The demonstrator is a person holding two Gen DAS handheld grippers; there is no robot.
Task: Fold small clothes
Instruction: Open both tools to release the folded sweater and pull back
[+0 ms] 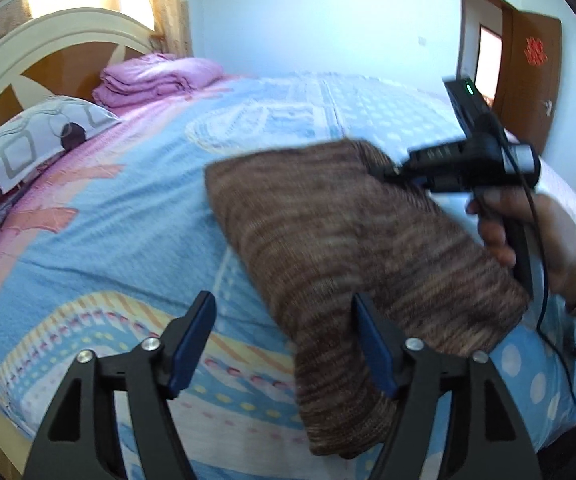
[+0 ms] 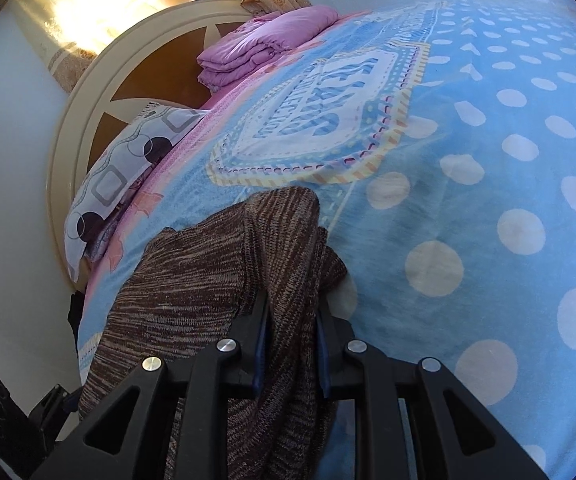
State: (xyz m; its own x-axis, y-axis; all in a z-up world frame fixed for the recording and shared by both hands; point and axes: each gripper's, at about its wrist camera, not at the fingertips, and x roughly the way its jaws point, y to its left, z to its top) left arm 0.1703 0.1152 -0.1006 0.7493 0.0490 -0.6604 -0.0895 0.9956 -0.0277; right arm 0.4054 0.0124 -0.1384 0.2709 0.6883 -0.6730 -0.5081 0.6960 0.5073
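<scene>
A brown knitted garment (image 1: 340, 232) lies folded on the blue patterned blanket (image 1: 127, 208). My left gripper (image 1: 283, 308) is open and empty just above the near end of the garment, whose hanging corner lies beside its right finger. My right gripper (image 2: 292, 304) is shut on a bunched edge of the brown garment (image 2: 207, 280); the knit fills the space between its blue pads. In the left wrist view the right gripper (image 1: 384, 174) reaches in from the right, held by a hand, and clamps the garment's far corner.
A folded pink quilt (image 1: 155, 78) and a patterned pillow (image 1: 19, 152) lie by the cream headboard (image 1: 47, 40) at the far left. A brown door (image 1: 528, 76) stands open at the far right. The blanket with white dots (image 2: 508, 160) spreads to the right.
</scene>
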